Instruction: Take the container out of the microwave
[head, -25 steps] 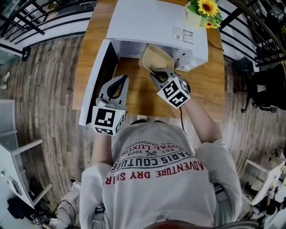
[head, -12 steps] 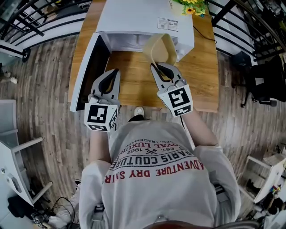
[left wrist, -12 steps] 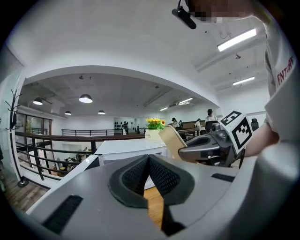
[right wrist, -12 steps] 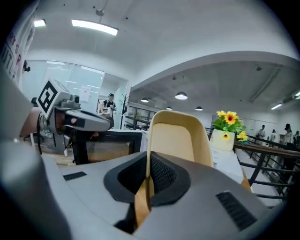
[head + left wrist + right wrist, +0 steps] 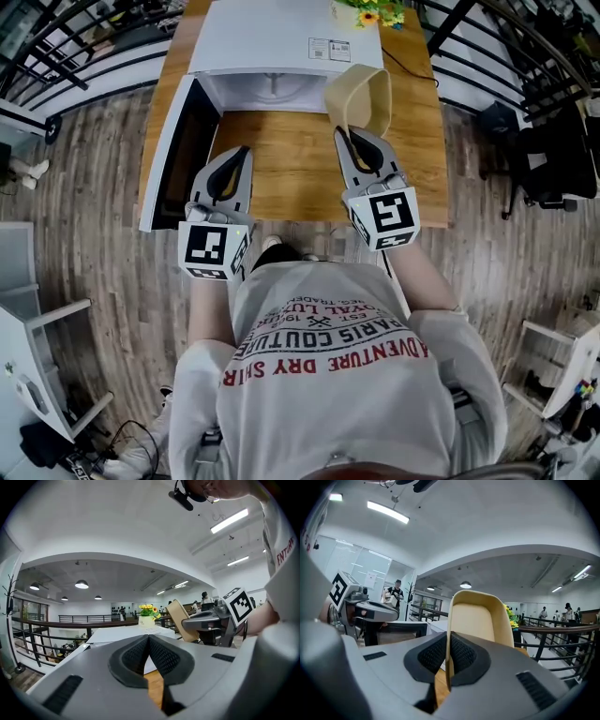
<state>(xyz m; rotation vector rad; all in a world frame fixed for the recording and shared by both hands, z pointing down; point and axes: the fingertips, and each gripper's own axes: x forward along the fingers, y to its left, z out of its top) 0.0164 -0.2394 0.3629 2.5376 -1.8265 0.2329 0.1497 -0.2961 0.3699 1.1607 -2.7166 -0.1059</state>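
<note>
- Both fingers of the right gripper [image 5: 448, 641] clamp the rim of the beige container [image 5: 473, 616], tipped on edge above the worktop [image 5: 281, 159], outside the open microwave [image 5: 272, 37].
- Left gripper [image 5: 149, 637] fingers are closed together, empty.

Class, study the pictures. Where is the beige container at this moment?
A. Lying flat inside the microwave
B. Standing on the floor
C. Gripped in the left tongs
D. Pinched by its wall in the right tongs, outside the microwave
D: the right gripper view shows the right tongs shut on the wall of the container, and the head view shows it in front of the open microwave, not inside it.
</note>
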